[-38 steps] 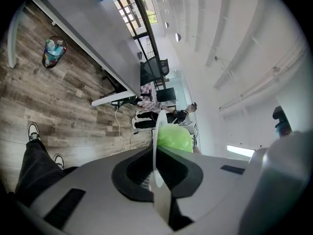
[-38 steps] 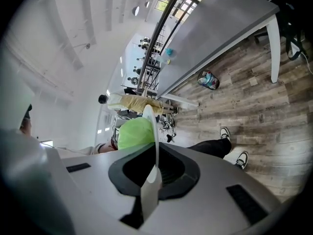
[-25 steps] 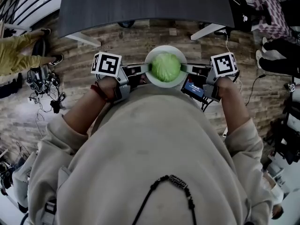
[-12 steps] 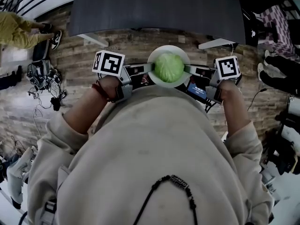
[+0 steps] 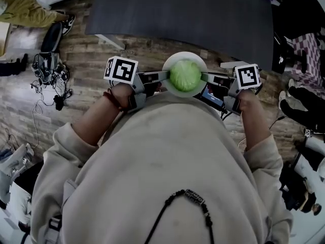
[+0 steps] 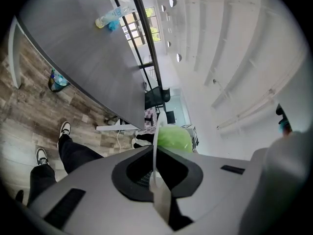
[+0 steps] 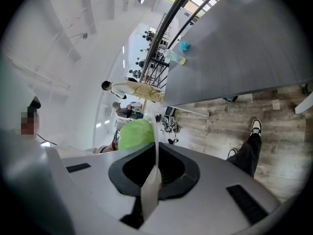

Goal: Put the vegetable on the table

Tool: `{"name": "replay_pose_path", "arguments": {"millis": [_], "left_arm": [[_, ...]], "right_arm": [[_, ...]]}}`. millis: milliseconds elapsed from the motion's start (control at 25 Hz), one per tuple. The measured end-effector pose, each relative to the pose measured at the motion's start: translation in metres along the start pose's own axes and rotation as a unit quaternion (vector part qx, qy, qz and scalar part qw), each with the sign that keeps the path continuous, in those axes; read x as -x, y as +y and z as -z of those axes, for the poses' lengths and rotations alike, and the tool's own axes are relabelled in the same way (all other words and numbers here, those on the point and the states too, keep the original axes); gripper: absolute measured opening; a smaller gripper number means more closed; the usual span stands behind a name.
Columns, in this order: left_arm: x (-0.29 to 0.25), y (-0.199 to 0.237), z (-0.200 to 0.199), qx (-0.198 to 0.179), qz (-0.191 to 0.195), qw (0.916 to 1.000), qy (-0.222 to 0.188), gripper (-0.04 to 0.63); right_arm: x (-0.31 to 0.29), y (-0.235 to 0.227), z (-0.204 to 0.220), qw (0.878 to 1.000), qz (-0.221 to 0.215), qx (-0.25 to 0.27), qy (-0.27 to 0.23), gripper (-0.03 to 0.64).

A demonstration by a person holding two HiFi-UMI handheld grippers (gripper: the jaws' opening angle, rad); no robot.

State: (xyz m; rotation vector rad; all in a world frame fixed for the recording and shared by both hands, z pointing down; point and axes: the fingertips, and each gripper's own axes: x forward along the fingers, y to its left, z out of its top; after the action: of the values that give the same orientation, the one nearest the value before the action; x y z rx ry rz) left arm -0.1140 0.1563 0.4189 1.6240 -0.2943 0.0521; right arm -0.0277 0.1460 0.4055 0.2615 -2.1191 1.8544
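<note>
Wood-plank floor [image 5: 86, 65] lay beneath the plate [image 5: 170, 89], which was held in the air just in front of the person's chest. A dark worktop [image 5: 177, 14] stood beyond the plate, its near edge not yet under it. The cabbage [image 5: 185, 75], a round pale-green head, sat on the plate and filled most of it.

The left gripper [image 5: 161, 75] was at the plate's left rim and the right gripper [image 5: 207, 77] at its right rim. In each gripper view the fingers were clamped together on the thin white rim, seen edge-on, with the cabbage just past them.

Step in hand, as judged: carrying the loaded plate to the worktop, with the set-down not begun.

The next move would call for both grippers to advance together at the same spacing. The plate should stay level, since the loose head could roll. Once the plate was over the worktop, both should lower evenly until its base rested, and only then should either grip be released. A bottle [image 6: 110, 17] lay well apart from the plate, at the worktop's far side.
</note>
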Motion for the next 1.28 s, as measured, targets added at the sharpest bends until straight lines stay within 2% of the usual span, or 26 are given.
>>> {"name": "replay_pose_path", "arguments": {"millis": [200,280,440,600,800,1040,1280], "left_arm": [[-0.008,-0.002,-0.029,-0.021,-0.009,0.9995,-0.02,0.015],[-0.02,-0.004,-0.045,-0.018,-0.013,0.9994,-0.026,0.015],[-0.047,-0.006,-0.091,-0.011,-0.022,0.999,-0.038,0.015],[-0.068,-0.011,-0.116,-0.013,-0.031,0.9983,-0.047,0.014],[-0.099,-0.015,-0.141,-0.012,-0.047,0.9978,-0.045,0.015],[-0.139,-0.013,-0.179,-0.008,-0.06,0.997,-0.049,0.015],[-0.147,-0.011,-0.203,0.008,-0.057,0.9979,-0.032,0.015]], "right_arm": [[0.007,-0.008,-0.03,1.0,0.002,0.011,0.01,0.025],[0.016,-0.011,-0.049,1.0,-0.013,0.015,0.015,0.025],[0.04,-0.028,-0.097,0.999,-0.01,0.014,0.029,0.025],[0.057,-0.038,-0.125,0.999,-0.024,0.015,0.04,0.025],[0.082,-0.054,-0.15,0.998,-0.039,0.0,0.055,0.025],[0.114,-0.088,-0.19,0.997,-0.037,-0.003,0.063,0.025],[0.117,-0.089,-0.214,0.997,-0.047,-0.015,0.058,0.025]]}}
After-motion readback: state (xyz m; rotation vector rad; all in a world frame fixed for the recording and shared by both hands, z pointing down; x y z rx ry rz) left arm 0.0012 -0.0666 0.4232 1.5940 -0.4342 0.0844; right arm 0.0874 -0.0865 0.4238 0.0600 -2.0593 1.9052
